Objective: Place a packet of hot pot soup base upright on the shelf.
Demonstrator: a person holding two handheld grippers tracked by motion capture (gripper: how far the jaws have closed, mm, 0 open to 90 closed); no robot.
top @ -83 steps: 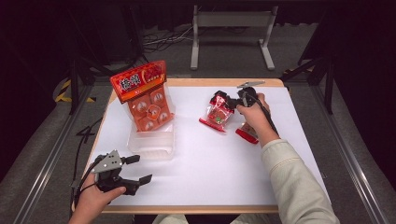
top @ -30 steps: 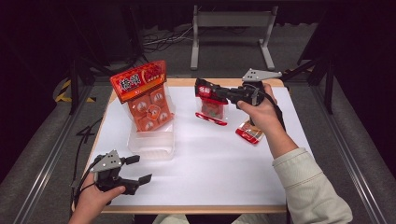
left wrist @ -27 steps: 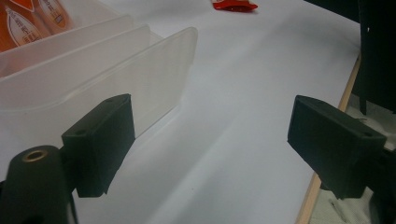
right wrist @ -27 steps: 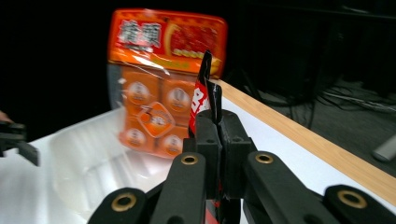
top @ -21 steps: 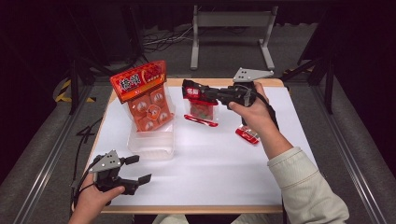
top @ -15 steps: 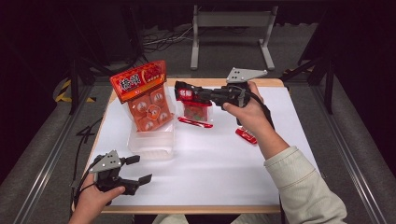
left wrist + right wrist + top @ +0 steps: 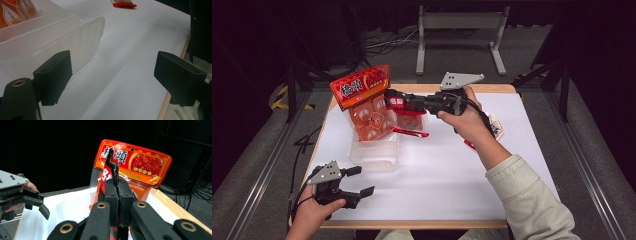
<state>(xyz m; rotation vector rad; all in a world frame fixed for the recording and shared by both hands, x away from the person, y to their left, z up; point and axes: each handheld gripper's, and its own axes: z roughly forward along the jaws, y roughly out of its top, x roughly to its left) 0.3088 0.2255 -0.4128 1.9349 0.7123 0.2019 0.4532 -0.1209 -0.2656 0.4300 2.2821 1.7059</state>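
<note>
Carrying one snack packet to the clear bin

My right gripper [image 7: 394, 96] is clamping a small red packet [image 7: 409, 117] above the tabletop's far-left area, beside the bin [image 7: 374, 152] holding the large orange bag [image 7: 362, 95]. My left gripper [image 7: 357, 181] is resting wide open near the front-left corner. One packet [image 7: 497, 127] is waiting, apparently unsorted.

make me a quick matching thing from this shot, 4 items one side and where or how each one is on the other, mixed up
Items:
1. left gripper
2. right gripper
3. clear bin
4. big orange packet

States:
A. standing up in the bin
B. shut on a small red packet
C. open, near the table's front edge
D. on the white table, left side

Pairs: 1-C, 2-B, 3-D, 4-A
</note>
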